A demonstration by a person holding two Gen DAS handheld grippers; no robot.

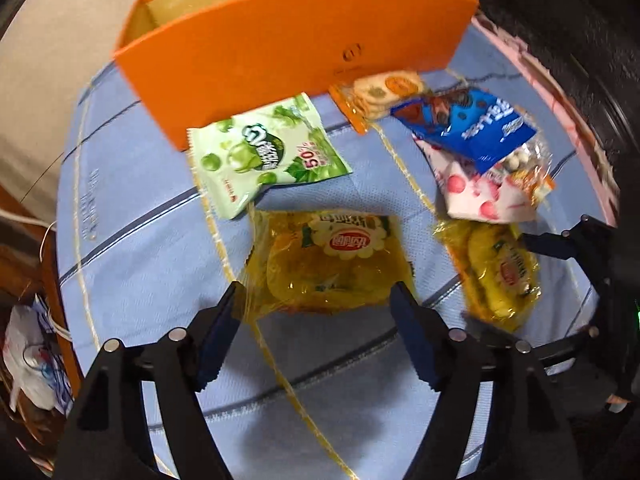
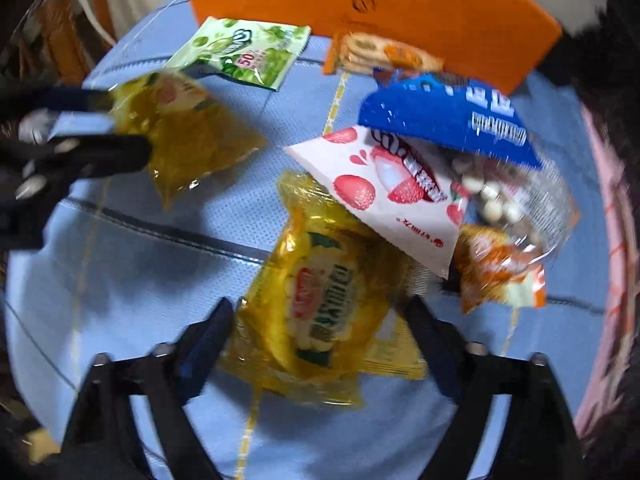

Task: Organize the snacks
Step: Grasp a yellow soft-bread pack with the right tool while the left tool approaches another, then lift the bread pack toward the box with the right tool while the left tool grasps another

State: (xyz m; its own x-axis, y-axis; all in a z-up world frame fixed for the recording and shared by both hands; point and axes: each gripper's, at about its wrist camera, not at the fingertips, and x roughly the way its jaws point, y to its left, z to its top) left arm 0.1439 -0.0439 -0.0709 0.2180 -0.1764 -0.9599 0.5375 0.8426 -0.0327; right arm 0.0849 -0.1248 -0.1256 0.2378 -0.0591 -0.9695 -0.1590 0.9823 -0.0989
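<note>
Snack packets spread on a blue striped cloth [image 1: 132, 264], two grippers poised over the yellow ones.

Orange box [image 1: 280, 52] stands open-topped at upper centre of the left wrist view, green gummy packet [image 1: 260, 156] leaning against its front wall. Upper right: a heap of blue packet [image 1: 472, 124], white lychee packet [image 2: 384, 184] and orange biscuit packet [image 1: 384, 92]. Left gripper [image 1: 318, 300] stands wide, jaws flanking one yellow snack packet [image 1: 328, 264], pads apart from it. Right gripper [image 2: 320, 316] straddles a second yellow packet [image 2: 320, 312]; blur hides whether the pads touch it.
</note>
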